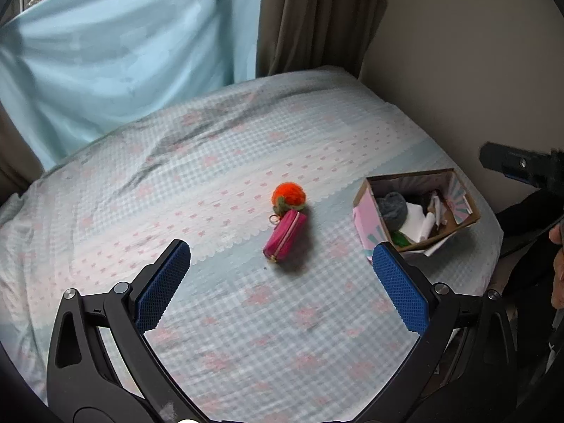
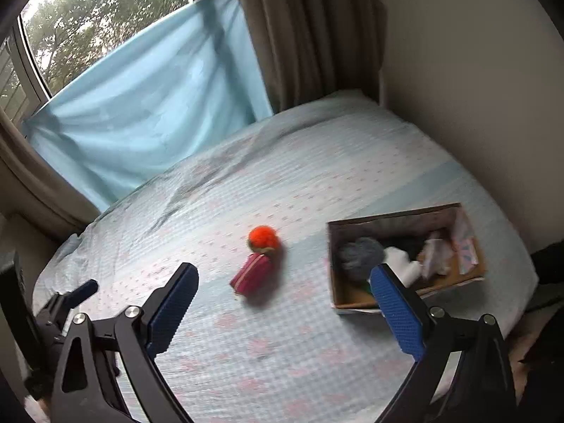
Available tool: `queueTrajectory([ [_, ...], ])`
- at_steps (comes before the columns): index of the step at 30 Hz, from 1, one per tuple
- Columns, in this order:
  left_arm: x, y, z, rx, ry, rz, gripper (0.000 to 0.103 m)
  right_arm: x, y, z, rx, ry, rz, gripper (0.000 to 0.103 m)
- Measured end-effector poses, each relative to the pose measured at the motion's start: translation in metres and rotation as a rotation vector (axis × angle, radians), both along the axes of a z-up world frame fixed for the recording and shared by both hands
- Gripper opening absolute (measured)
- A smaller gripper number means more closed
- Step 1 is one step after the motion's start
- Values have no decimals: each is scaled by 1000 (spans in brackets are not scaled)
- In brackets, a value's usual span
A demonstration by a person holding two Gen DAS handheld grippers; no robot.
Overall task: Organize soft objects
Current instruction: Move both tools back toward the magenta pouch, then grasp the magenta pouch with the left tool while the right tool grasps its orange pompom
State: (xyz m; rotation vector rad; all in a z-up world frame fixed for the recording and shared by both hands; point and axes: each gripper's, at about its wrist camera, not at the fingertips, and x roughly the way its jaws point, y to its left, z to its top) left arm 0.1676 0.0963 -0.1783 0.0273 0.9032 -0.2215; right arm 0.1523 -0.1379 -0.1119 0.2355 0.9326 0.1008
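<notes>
Cardboard box (image 1: pixel 366 211) on the bed (image 1: pixel 246 317) holds a grey yarn ball (image 1: pixel 391 204) and white cloth (image 1: pixel 417 224); a pink pouch (image 1: pixel 284 237) touches an orange pompom (image 1: pixel 288 194) nearby, beyond the spread-open left gripper (image 1: pixel 282 268). From the right wrist, the right gripper (image 2: pixel 282 282) gapes, empty, above the bed.

A bed (image 1: pixel 246 317) fills the lower part of both views, covered in a pale blue checked sheet (image 2: pixel 282 352) with faint pink motifs and a scalloped band across it; the sheet is creased toward the bed's far end. Beyond that far end hangs a light blue cloth (image 1: pixel 123 53), stretched over a window (image 2: pixel 88 17) through which trees (image 2: pixel 105 7) show. Beside the cloth, brown curtains (image 2: pixel 299 35) hang in folds. A plain beige wall (image 1: pixel 458 70) runs along the bed's right side.
</notes>
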Motion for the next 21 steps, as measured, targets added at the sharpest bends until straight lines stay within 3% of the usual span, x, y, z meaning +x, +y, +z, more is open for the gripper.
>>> queueTrajectory([
  [9,69,-6,-55,34,86,-8,103,99,23,-53,31,111,81,97],
  [13,101,-21,-94,82,137,-27,103,148,30,-96,68,207,138,97],
  [21,142,-50,-180,82,273,-70,102,226,54,-203,102,453,260,97],
])
